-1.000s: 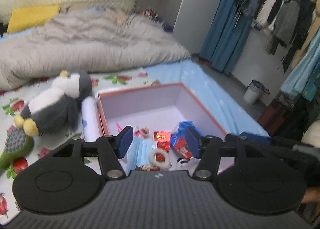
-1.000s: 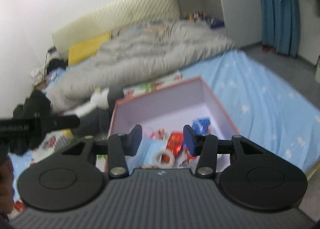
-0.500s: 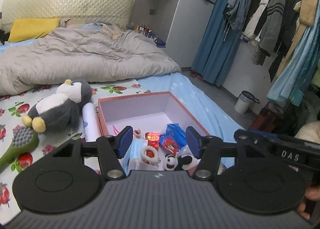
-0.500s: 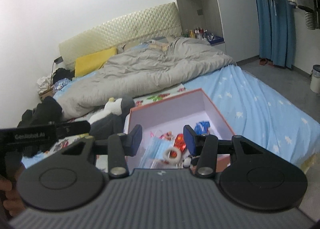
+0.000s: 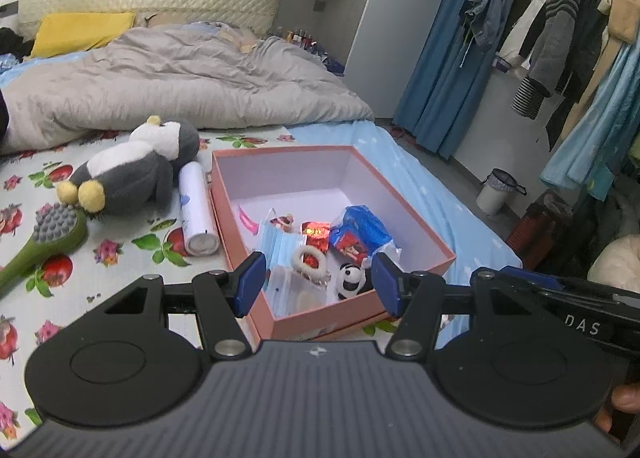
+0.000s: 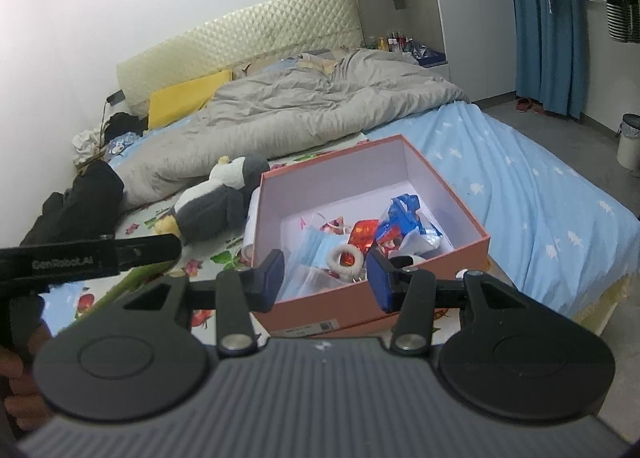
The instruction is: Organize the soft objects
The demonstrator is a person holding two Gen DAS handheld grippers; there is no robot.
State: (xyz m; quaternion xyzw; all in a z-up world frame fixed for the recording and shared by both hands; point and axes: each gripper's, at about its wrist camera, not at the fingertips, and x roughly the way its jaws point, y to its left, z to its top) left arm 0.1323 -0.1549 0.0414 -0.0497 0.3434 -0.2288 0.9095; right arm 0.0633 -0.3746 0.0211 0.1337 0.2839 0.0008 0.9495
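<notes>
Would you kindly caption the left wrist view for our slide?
Open left gripper hovers before pink box of small items; plush penguin lies beside it.

The bed [image 5: 36, 162] carries a pink box [image 5: 412, 218] mid-frame, with a penguin plush [image 5: 128, 174], white cylinder [image 5: 196, 210], green brush [image 5: 48, 234] to its left and a grey duvet [image 5: 168, 86] above.

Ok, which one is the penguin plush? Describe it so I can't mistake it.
On the bed, find the open pink box on the flowered sheet. Left of it lies a white spray can, and just beyond that the penguin plush. It is the only large stuffed toy: grey and white, with yellow feet, far bigger than the tiny panda inside the box.
</notes>
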